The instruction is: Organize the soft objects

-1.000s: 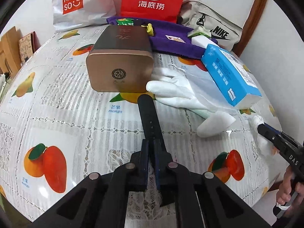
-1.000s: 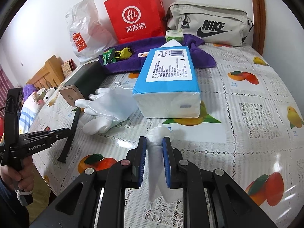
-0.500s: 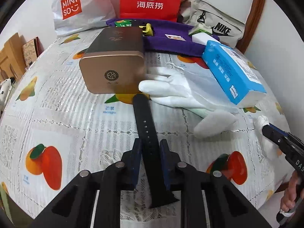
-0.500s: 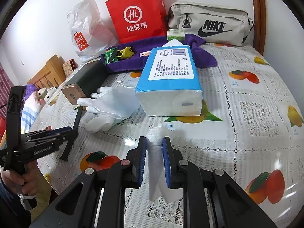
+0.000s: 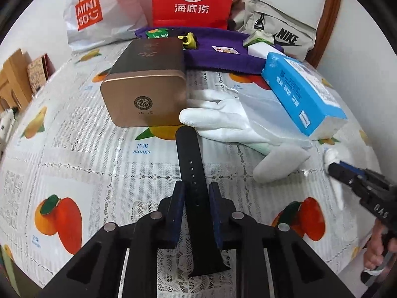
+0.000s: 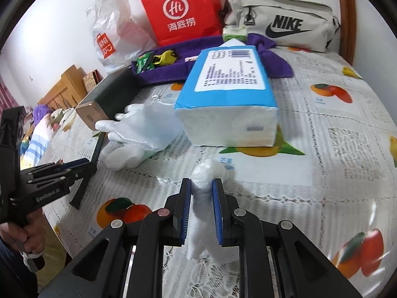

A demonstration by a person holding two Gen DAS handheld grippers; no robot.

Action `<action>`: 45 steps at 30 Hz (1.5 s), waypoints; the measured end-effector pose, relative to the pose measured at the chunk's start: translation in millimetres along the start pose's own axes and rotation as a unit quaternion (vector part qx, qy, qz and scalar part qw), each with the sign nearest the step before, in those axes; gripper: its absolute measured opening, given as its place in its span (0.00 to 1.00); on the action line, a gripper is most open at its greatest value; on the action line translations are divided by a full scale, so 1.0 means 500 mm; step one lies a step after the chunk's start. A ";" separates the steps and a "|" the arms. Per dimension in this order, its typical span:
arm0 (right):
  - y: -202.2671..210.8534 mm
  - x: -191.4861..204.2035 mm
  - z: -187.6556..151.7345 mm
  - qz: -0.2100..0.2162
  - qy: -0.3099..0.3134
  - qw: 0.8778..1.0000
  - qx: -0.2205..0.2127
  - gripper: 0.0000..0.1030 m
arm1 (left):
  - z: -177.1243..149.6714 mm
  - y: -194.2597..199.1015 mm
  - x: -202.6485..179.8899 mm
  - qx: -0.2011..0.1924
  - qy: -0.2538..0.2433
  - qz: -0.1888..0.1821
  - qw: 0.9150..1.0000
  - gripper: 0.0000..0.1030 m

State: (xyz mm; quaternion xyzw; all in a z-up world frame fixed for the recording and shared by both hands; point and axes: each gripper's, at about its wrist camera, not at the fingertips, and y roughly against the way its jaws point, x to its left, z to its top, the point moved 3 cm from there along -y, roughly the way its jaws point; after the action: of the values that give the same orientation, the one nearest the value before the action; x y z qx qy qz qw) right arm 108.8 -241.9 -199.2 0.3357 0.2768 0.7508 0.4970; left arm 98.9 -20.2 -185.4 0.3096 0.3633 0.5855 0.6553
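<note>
Ahead, gold tin (image 5: 146, 92), white gloves (image 5: 223, 121) and tissue pack (image 6: 228, 99) block; bare tablecloth (image 5: 74, 154) leftward.

A round table (image 5: 74, 149) fills both views, covered in a lacy white cloth printed with mangoes under clear plastic. At centre of the left view a gold tin (image 5: 145, 84) lies on its side, and just right of it a white glove (image 5: 223, 121) sprawls flat, partly under a clear plastic bag (image 5: 265, 109). A blue tissue pack (image 6: 228, 99) sits mid-frame in the right view, right beside the glove. Along the top edge a purple towel (image 5: 218, 57) stretches across, with a red paper bag (image 5: 193, 0), a white shopping bag (image 5: 99, 17) and a beige pouch (image 6: 280, 17) behind it.
</note>
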 end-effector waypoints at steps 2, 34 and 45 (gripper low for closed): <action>0.010 0.006 0.008 0.003 0.002 1.000 -0.006 0.16 | 0.002 0.005 0.007 0.001 0.011 -0.017 1.000 0.14; 0.071 0.026 0.086 0.009 0.038 0.998 -0.055 0.16 | 0.001 -0.006 -0.003 0.000 -0.018 -0.009 1.000 0.20; 0.078 0.019 0.111 0.008 0.037 0.997 -0.065 0.16 | 0.011 -0.009 -0.002 0.000 -0.014 -0.014 1.000 0.19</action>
State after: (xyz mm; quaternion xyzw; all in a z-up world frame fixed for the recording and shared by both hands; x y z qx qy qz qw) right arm 127.6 -242.4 -133.3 0.2771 0.2424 0.7832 0.5010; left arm 106.1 -21.6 -186.1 0.3130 0.3584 0.5715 0.6685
